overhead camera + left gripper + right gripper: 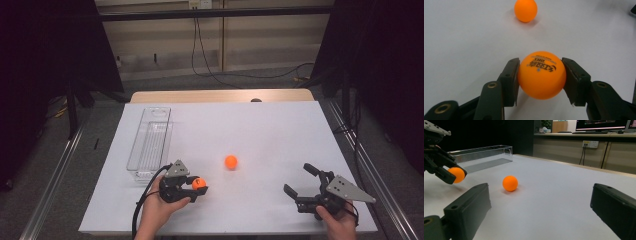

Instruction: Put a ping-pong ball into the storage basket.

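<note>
White worktop (260, 130) is carrying the scene: left tongs (540, 75) are pinching an orange ball (541, 75) by its smooth sides, so it is risking squirting free, while right tongs (305, 182) are resting spread.

Matt orange ball (541, 75); clear, probably plastic tray (150, 142).

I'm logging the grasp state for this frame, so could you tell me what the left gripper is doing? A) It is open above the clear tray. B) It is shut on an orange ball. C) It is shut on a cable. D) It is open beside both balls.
B: in the left gripper view, the left gripper has both jaws pressed against the sides of an orange ball, while the second ball lies free on the table.
</note>
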### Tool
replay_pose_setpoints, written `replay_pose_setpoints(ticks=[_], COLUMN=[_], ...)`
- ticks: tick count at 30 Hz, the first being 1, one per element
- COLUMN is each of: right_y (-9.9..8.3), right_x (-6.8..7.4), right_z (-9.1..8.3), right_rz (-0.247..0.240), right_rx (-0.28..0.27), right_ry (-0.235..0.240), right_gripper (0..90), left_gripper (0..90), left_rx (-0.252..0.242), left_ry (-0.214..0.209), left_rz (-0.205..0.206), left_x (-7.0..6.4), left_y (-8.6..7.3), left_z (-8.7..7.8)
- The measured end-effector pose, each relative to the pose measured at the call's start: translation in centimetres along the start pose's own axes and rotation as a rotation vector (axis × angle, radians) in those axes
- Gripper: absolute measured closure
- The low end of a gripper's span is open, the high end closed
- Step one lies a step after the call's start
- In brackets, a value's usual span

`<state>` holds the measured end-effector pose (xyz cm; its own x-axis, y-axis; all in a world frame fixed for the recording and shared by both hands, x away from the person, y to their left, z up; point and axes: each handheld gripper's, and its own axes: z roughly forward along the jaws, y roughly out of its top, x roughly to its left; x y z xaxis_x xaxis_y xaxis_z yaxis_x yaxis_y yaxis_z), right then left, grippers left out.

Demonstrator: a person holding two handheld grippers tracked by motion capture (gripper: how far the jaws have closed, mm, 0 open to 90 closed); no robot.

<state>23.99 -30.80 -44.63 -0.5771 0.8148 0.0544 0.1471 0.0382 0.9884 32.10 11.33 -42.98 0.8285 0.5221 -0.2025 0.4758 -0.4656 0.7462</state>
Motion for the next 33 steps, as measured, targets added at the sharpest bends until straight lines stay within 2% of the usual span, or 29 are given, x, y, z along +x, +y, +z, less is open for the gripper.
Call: replay_pose_setpoints(ticks=[12,20,27,33], right_y=[0.0,0.0,0.1,0.1], right_x=[0.1,0.2,0.2,0.1], right_z=[0.0,0.0,0.0,-0.1], right_rz=[-0.005,-0.008,-0.009,-0.008], right_rx=[0.001,0.003,0.0,-0.001], right_ry=[0.006,0.007,0.008,0.007], right_gripper=[2.4,2.5,2.5,2.5], left_gripper=[50.8,50.8,50.8,50.8], left_rx=[-0.013,-0.006,-0.023,-0.024], left_ry=[0.009,0.019,0.019,0.037], left_rz=[-0.03,-0.031,-0.051,-0.065], left_x=[0.5,0.6,0.8,1.0], left_y=[0.6,0.9,1.5,1.7], left_z=[-0.3,-0.4,-0.8,-0.8])
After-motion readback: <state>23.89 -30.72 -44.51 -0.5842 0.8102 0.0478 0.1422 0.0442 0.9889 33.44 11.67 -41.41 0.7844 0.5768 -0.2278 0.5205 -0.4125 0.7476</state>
